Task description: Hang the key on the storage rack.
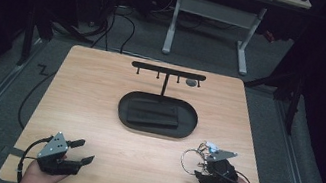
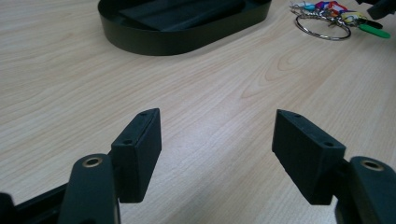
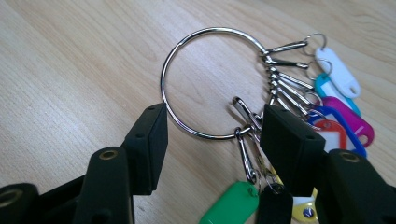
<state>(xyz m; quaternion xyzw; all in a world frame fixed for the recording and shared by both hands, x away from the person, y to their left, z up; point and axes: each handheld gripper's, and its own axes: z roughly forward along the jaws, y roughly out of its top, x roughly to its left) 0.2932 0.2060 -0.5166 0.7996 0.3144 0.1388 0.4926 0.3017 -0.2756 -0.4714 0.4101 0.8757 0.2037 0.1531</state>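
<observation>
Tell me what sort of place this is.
Probably a lab or office workroom: a light wooden table stands on grey carpet, cables trail across the floor, and a white-legged desk stands behind.

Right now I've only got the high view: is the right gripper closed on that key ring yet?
Observer: No. The right gripper is open, its jaws straddling the lower arc of the key ring, which lies flat on the table.
Operator: What's clipped on it?
Observer: Plastic tags on clips: white, teal, purple, blue, red, green.
Operator: Left side?
Observer: The left gripper is open, nothing between its jaws, aimed toward the black tray.
</observation>
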